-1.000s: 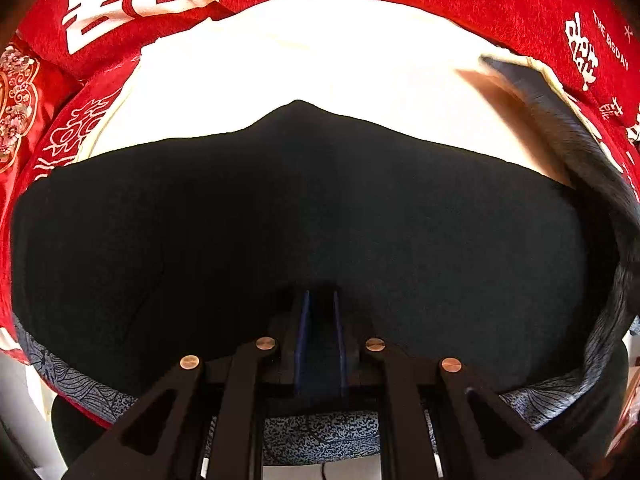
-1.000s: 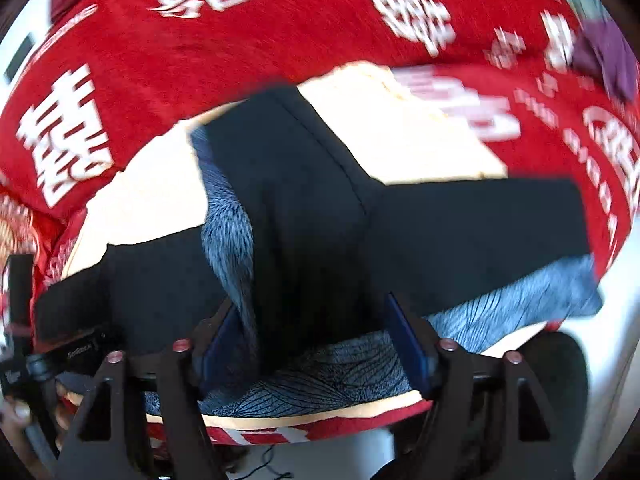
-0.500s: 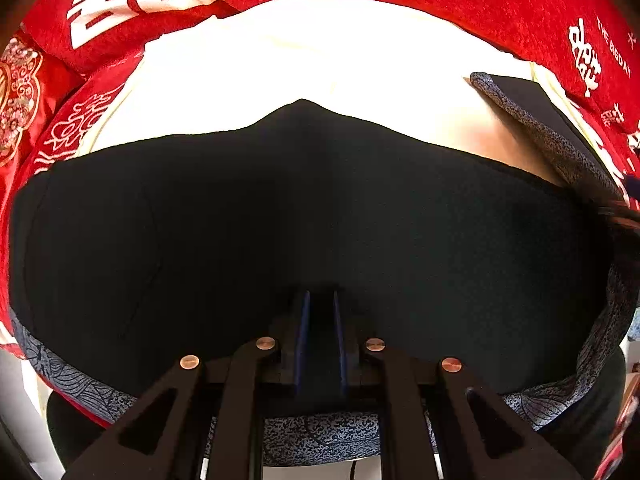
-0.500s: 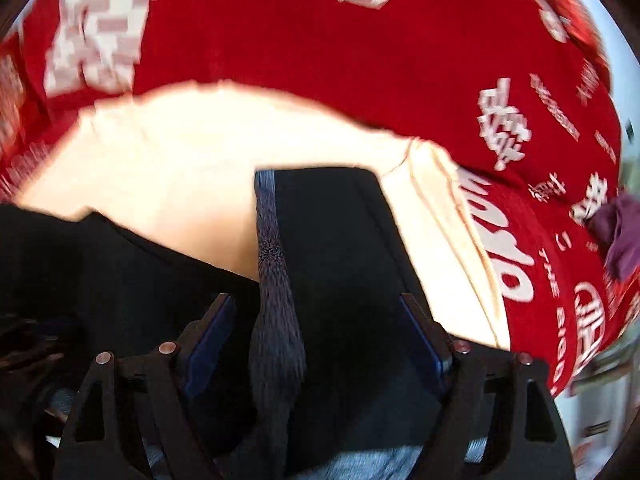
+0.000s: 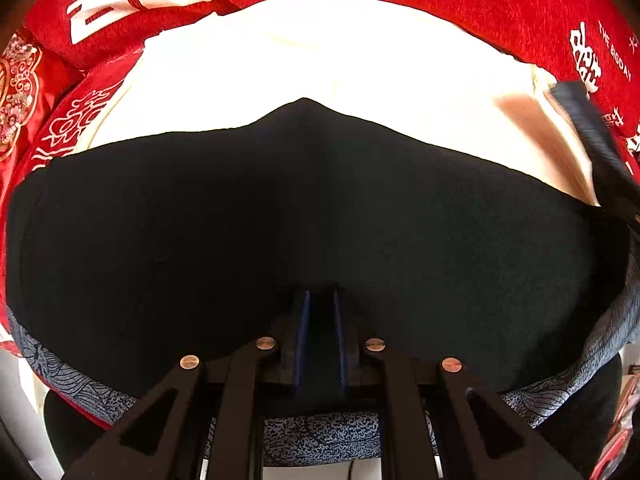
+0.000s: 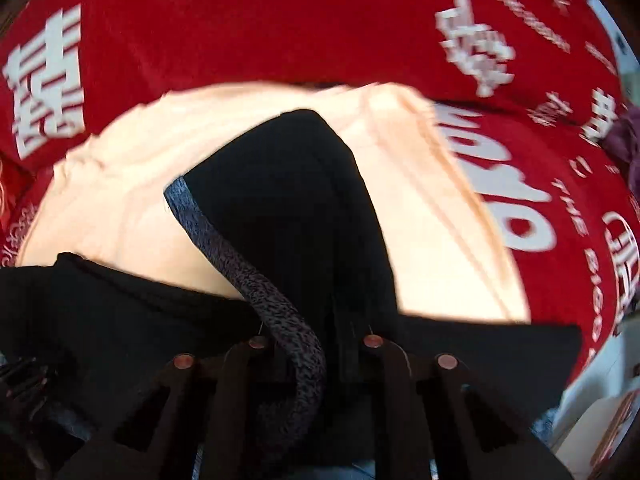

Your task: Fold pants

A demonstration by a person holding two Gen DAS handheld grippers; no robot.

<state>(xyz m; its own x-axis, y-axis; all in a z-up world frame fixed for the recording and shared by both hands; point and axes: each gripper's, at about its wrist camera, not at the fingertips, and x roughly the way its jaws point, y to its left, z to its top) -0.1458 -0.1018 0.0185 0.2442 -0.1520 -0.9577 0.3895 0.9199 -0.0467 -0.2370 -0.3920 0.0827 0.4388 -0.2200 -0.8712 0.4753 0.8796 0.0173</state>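
close wrist views, shared pants (image 5: pixel 304 216)

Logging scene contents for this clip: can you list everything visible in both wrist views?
pants: one, black with a grey patterned lining, spread on the cream sheet; one leg lifted.
cream sheet: one, cream, under the pants.
red cover: one, red with white characters, around the sheet.
purple cloth: one, purple, far right on the cover.
left gripper: black, blue pads, closed on the pants.
right gripper: black, closed on the lifted leg.
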